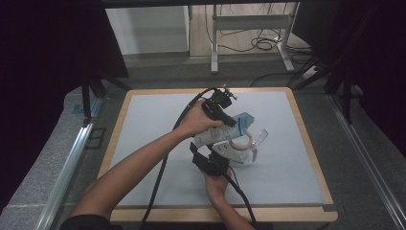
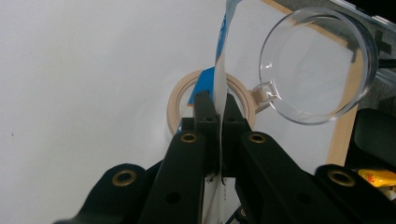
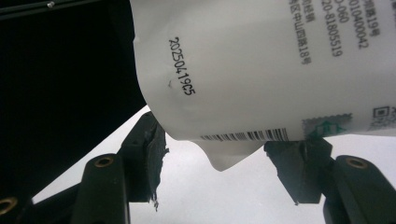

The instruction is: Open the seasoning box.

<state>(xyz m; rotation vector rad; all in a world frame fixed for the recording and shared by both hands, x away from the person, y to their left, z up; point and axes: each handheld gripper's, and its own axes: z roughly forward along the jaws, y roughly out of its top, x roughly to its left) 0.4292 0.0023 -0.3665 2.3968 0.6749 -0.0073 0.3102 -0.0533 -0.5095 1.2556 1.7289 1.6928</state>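
A person's left hand holds my left gripper (image 1: 228,119) over the middle of the table, shut on the thin edge of a white and blue pouch (image 1: 218,134). In the left gripper view the jaws (image 2: 215,108) pinch that pouch (image 2: 222,56) right above a clear jar's wooden ring (image 2: 175,100); its clear lid (image 2: 317,65) hangs open to the right. The jar (image 1: 241,143) sits just beyond my right gripper (image 1: 229,154). The right gripper (image 3: 229,149) has its jaws wide apart, and the pouch (image 3: 243,70) covers their tips, so any grip on the jar is hidden.
A pale grey mat (image 1: 158,124) covers the table, framed by a wooden edge (image 1: 313,158). Black cables trail from both grippers toward the person. Dark curtains stand at both sides, and a desk frame (image 1: 249,28) with floor cables stands beyond the table.
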